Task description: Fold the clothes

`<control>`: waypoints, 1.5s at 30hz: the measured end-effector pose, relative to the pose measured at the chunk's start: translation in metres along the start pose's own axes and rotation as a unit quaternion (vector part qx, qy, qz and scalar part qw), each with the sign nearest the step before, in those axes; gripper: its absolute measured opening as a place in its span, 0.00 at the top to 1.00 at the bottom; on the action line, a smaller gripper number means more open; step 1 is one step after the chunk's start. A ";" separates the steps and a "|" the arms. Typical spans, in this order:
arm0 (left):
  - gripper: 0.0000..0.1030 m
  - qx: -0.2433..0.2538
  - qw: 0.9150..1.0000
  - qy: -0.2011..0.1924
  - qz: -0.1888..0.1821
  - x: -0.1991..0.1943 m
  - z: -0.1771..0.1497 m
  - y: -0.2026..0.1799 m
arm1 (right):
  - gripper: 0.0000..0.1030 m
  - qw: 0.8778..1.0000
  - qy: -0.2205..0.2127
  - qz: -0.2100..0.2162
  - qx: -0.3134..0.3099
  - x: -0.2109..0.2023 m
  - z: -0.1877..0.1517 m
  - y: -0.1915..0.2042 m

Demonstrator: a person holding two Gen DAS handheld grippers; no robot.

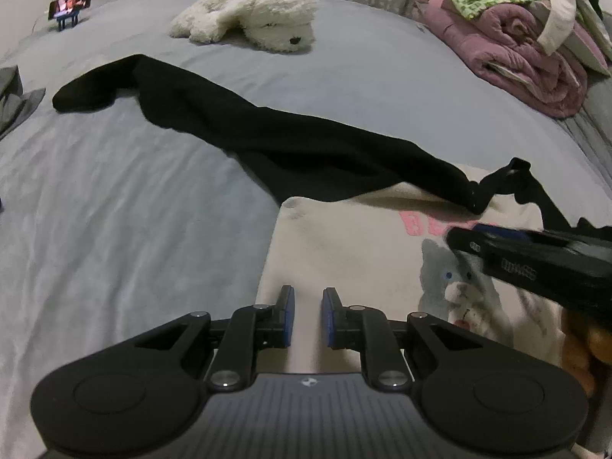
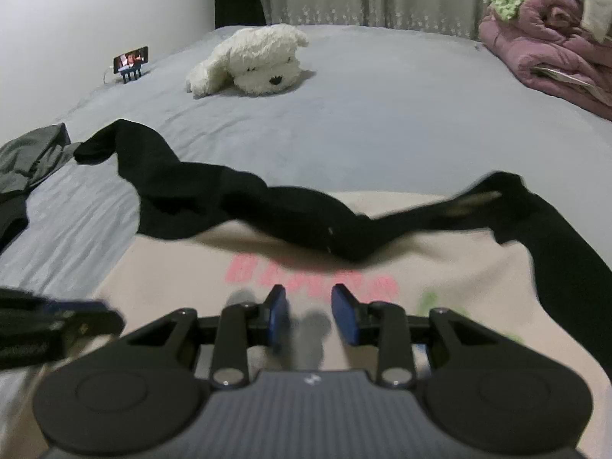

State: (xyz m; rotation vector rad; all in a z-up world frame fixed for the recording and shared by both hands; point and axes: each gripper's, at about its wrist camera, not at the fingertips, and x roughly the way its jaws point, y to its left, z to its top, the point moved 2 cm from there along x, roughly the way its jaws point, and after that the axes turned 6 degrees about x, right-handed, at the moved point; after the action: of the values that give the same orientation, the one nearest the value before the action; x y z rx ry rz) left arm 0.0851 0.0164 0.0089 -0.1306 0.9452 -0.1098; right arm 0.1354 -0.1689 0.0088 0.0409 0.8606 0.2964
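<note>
Bed [image 1: 114, 199], covered in a grey-blue sheet, carries everything shown. A cream shirt [image 1: 344, 252] lies flat at the near edge, printed side up, directly under both tools. A black garment [image 1: 267, 134] stretches as a long band from the far left of the bed to the right, its near part draped over the shirt's far edge; in the right wrist view it crosses just beyond the fingertips.

Left tool [image 1: 308, 298]: pointed down over the shirt's left part, jaws narrow, a small gap showing bare cream cloth between the blue pads; nothing gripped. Right tool [image 2: 310, 298]: over the middle of the shirt, just short of the print, jaws narrow but a little wider than the left, nothing between them. In the left wrist view the right tool enters from the right edge, just above the cat print.

Far side: a white plush dog [image 1: 252, 15], a pile of pink and green bedding [image 1: 528, 38] at the right, a grey garment [image 2: 34, 157] at the left, a phone [image 1: 70, 4] on a small stand with its screen lit.

Writing: pink letters [image 2: 313, 271] on the shirt, blurred and partly covered, not readable; below them a grey-and-white cat print [image 1: 459, 283]. White lettering on the side of the right tool, too small to read.
</note>
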 end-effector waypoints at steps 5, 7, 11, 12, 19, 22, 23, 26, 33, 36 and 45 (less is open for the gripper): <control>0.86 -0.015 1.000 0.004 -0.014 -0.001 0.001 0.009 | 0.73 1.000 -0.006 -0.013 -0.007 0.031 0.028 0.000; 0.86 -0.025 1.000 0.006 -0.017 -0.001 0.003 0.013 | 0.73 1.000 -0.004 -0.016 -0.004 0.045 0.043 -0.001; 0.86 -0.049 0.998 0.007 -0.025 -0.001 0.007 0.022 | 0.74 0.999 -0.016 -0.026 -0.011 0.062 0.072 0.002; 0.86 -0.054 0.998 0.007 -0.027 0.000 0.008 0.023 | 0.74 1.000 -0.013 -0.026 -0.011 0.069 0.077 0.001; 0.80 -0.073 0.997 -0.007 -0.016 -0.002 0.018 0.032 | 0.70 0.999 -0.008 -0.040 -0.029 0.100 0.086 0.003; 0.80 -0.082 0.996 -0.013 -0.014 -0.005 0.021 0.036 | 0.74 0.999 -0.005 -0.048 -0.017 0.107 0.098 -0.003; 0.79 -0.085 0.996 -0.015 -0.014 -0.005 0.023 0.037 | 0.77 0.999 -0.008 -0.050 -0.012 0.108 0.102 -0.005; 0.79 -0.089 0.996 -0.018 -0.013 -0.003 0.027 0.040 | 0.76 0.998 -0.017 -0.065 -0.009 0.110 0.111 -0.010; 0.77 -0.095 0.995 -0.023 -0.019 0.002 0.039 0.044 | 0.60 0.997 -0.051 -0.025 0.059 0.071 0.103 -0.049; 0.63 -0.085 0.995 -0.049 -0.012 0.002 0.047 0.041 | 0.49 0.996 -0.057 -0.009 0.068 0.046 0.097 -0.079; 0.53 0.036 0.992 -0.123 -0.005 0.018 0.082 0.020 | 0.47 0.996 -0.070 -0.045 0.024 -0.006 0.089 -0.153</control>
State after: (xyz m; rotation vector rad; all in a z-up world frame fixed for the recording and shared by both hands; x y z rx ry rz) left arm 0.1625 0.0386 0.0389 -0.0804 0.6945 -0.1339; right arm 0.2359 -0.3097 0.0477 0.0657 0.7283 0.1856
